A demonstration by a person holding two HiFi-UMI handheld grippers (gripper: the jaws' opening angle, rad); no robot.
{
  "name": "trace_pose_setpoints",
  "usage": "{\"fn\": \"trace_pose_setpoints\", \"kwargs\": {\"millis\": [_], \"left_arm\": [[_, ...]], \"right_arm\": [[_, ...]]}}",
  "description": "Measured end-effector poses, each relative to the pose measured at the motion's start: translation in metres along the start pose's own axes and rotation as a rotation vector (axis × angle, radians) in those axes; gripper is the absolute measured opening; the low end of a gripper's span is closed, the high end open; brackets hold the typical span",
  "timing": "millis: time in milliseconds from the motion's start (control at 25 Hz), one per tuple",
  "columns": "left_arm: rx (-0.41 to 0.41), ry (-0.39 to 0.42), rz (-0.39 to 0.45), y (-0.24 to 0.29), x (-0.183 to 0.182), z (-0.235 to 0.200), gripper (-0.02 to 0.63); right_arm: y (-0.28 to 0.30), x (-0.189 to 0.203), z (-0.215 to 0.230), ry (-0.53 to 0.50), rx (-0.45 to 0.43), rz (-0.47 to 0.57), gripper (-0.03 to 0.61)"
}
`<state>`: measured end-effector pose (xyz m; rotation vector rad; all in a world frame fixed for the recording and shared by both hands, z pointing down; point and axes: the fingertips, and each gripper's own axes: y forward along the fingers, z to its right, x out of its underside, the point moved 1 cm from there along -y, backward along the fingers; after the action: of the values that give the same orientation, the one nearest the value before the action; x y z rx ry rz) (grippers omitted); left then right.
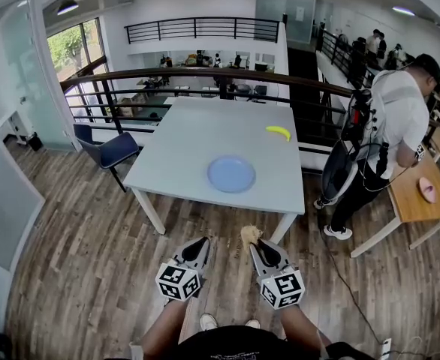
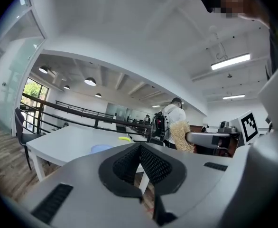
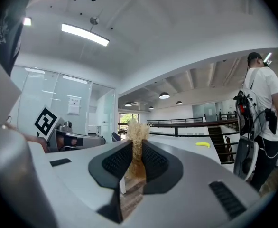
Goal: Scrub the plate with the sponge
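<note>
the left gripper (image 1: pixel 199 243) was held level over the wooden floor (image 1: pixel 77 253), short of the white desk (image 1: pixel 197 137), its jaws pressed together with nothing between them. just beside it, the right gripper (image 1: pixel 256 247) had its jaws pinching the sponge (image 1: pixel 250 235) (a pale, straw-like tuft, more fibre than foam). the sponge sat low between the two ribbed pads, and its frayed top stood up above and past the jaw tips. both grippers pointed toward the desk, and neither reached its near edge.

the round blue plate (image 1: pixel 231 174) lay flat on the desk, toward the near side and a little right of the middle. it was well apart from both pairs of jaws, with the desk's near edge and a strip of floor between. a yellow banana (image 1: pixel 278 132) lay further back on the desk, to the right, apart from the plate.

a blue chair (image 1: pixel 115 150) stood at the desk's left side. to the right, another person (image 1: pixel 389 122) in a white shirt stood by a smaller wooden table (image 1: pixel 419 197).
</note>
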<state>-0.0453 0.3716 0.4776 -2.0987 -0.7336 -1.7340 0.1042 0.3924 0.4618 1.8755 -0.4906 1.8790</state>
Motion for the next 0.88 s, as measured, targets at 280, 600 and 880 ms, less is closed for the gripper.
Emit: {"fn": "trace_pose_setpoints", "kwargs": {"millis": [280,600,880], "left_arm": [[-0.001,0.011,-0.003,-0.01,-0.003,-0.041,0.012],[-0.007,0.016,0.002,-0.023,-0.002,-0.076,0.014],[-0.016,0.024,0.002,-0.016,-0.008,-0.099,0.013]], "right_arm": [[0.035,0.011,-0.016,0.018,0.037,-0.012,0.067],[0.06,0.01,-0.034,0.032,0.054,0.026,0.067],[0.072,0.003,-0.019,0.008,0.11,0.046,0.067]]}}
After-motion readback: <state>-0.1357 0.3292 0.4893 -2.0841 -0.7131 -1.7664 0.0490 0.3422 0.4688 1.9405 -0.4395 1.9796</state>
